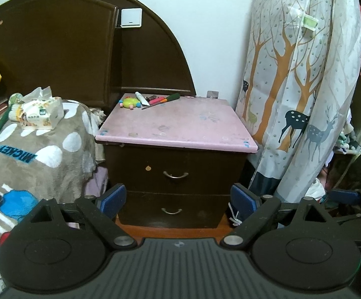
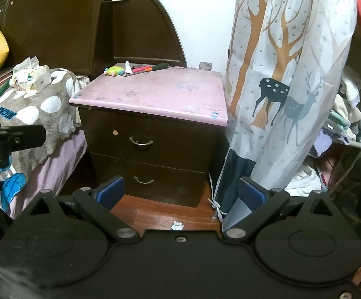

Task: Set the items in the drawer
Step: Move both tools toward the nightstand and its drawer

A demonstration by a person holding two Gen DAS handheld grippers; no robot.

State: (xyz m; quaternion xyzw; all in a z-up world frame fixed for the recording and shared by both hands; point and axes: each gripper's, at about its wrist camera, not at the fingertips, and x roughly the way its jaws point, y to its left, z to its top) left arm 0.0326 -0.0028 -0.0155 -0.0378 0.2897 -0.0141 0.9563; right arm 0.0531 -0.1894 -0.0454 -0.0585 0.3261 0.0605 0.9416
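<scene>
Pink laminate tops the dark wooden nightstand (image 1: 175,124); both its drawers are closed. Your left gripper (image 1: 178,203) and right gripper (image 2: 180,191) hang spread and empty, well short of it. At the far left of the top lie a green toy (image 1: 129,102), white tube (image 1: 140,98) and green-handled screwdriver (image 1: 163,100). Hook the upper drawer's curved metal handle (image 1: 175,174) squarely and pull straight before collecting anything.

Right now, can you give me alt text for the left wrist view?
Open left gripper faces a dark nightstand with two shut drawers; small items lie at the back of its pink top. Bed left, curtain right.
</scene>
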